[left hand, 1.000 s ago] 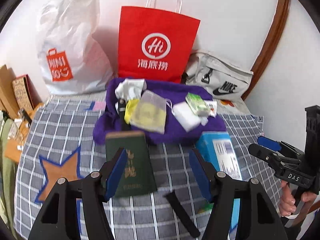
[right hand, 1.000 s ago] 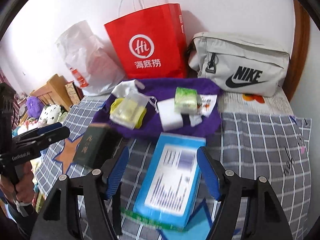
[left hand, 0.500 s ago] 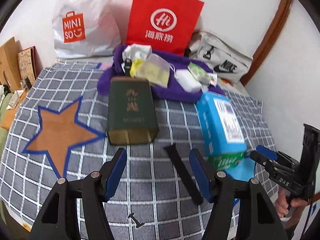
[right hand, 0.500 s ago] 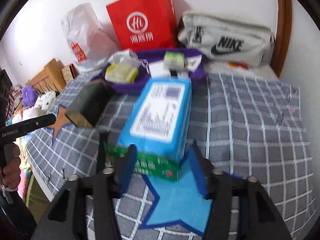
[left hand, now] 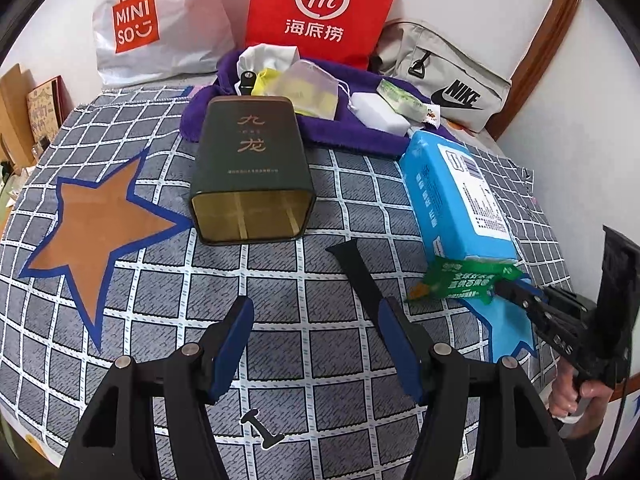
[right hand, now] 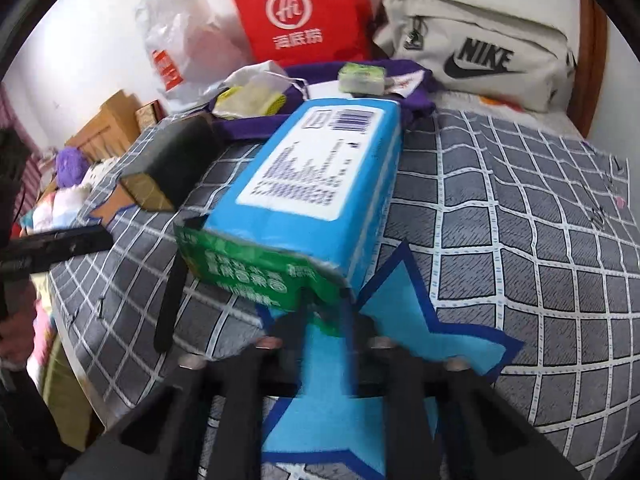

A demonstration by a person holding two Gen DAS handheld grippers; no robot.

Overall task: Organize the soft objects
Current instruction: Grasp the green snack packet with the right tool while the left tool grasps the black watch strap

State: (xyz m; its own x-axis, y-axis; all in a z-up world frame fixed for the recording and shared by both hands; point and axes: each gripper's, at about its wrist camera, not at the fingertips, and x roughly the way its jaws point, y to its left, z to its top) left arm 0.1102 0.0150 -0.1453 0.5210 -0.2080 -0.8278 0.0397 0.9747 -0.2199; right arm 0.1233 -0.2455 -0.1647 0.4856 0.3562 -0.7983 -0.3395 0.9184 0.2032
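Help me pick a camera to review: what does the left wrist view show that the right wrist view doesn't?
Only the left wrist view shows the left gripper open over the checked cloth, the whole orange star and the tin's open end. Only the right wrist view shows the soft toys beyond the edge. Both show the blue tissue pack, its green end flap pinched by the right gripper, the purple towel and the red bag.

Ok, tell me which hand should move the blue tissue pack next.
Right. The right gripper is already shut on the green end flap of the blue tissue pack, while the left gripper hangs open over bare cloth.
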